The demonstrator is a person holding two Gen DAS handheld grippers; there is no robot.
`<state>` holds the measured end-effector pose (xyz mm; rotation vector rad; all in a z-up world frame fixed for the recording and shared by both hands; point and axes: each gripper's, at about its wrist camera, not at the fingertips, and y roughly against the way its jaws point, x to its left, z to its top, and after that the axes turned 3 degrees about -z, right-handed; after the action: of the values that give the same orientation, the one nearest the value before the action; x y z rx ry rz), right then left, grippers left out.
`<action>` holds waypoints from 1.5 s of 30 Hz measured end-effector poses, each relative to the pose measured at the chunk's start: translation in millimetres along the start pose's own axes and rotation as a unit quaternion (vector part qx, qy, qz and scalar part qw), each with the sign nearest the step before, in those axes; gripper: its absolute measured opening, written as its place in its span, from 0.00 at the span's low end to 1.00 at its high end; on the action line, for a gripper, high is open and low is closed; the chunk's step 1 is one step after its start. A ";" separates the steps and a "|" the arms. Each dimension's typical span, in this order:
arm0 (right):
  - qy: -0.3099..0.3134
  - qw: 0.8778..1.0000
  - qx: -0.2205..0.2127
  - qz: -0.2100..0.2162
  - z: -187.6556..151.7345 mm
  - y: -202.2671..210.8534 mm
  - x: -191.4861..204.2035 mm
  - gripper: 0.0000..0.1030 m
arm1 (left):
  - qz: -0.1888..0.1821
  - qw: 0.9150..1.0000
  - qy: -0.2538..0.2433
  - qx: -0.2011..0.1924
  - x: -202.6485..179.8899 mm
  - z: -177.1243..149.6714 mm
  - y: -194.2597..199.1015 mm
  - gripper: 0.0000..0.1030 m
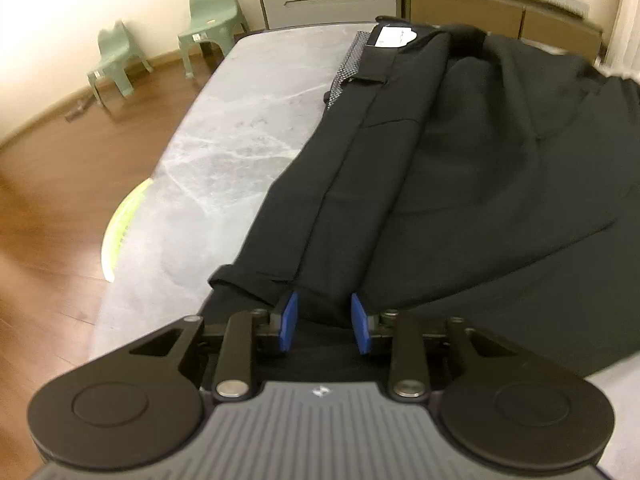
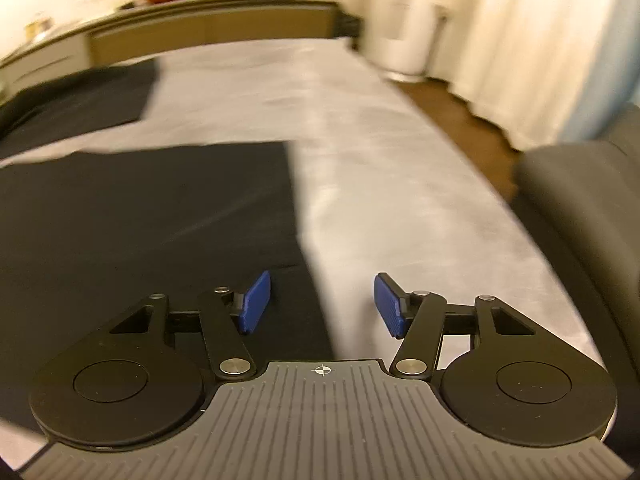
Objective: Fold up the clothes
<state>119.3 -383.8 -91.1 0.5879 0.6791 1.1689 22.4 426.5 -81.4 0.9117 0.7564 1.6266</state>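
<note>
A black garment (image 1: 460, 160) lies spread along the grey marble table (image 1: 224, 140), folded lengthwise, with a white label (image 1: 394, 36) at its far end. My left gripper (image 1: 325, 322) hangs over the near hem. Its blue pads (image 1: 289, 320) stand apart, with a strip of the black cloth running between them and not visibly pinched. In the blurred right wrist view my right gripper (image 2: 322, 306) is wide open above the straight edge of the black garment (image 2: 152, 216). One of its fingers is over the cloth and the other over bare table (image 2: 380, 160), with nothing held.
Two green child chairs (image 1: 116, 60) stand on the wooden floor to the left. A grey sideboard (image 1: 332, 0) runs along the far wall. A yellow-green object (image 1: 120, 224) shows at the table's left edge. A dark grey seat (image 2: 580, 208), a white cylinder (image 2: 404, 32) and curtains (image 2: 520, 40) are on the right.
</note>
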 end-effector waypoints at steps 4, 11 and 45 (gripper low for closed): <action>-0.007 0.998 -0.056 -0.011 9.5 15.9 0.4 0.39 | -0.020 0.998 -0.026 -0.049 -29.9 4.0 30.3 0.28; 0.072 0.997 0.010 0.032 43.8 -17.2 55.5 0.48 | -0.096 0.991 0.034 -0.091 -58.1 46.0 29.5 0.34; 0.016 0.994 0.014 0.104 -16.7 79.3 90.9 0.76 | 0.034 0.991 0.062 -0.110 -18.0 49.2 39.4 0.55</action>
<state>79.3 -273.0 -60.2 0.6767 0.6731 1.3671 48.0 401.3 -26.6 0.6901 0.6203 1.8006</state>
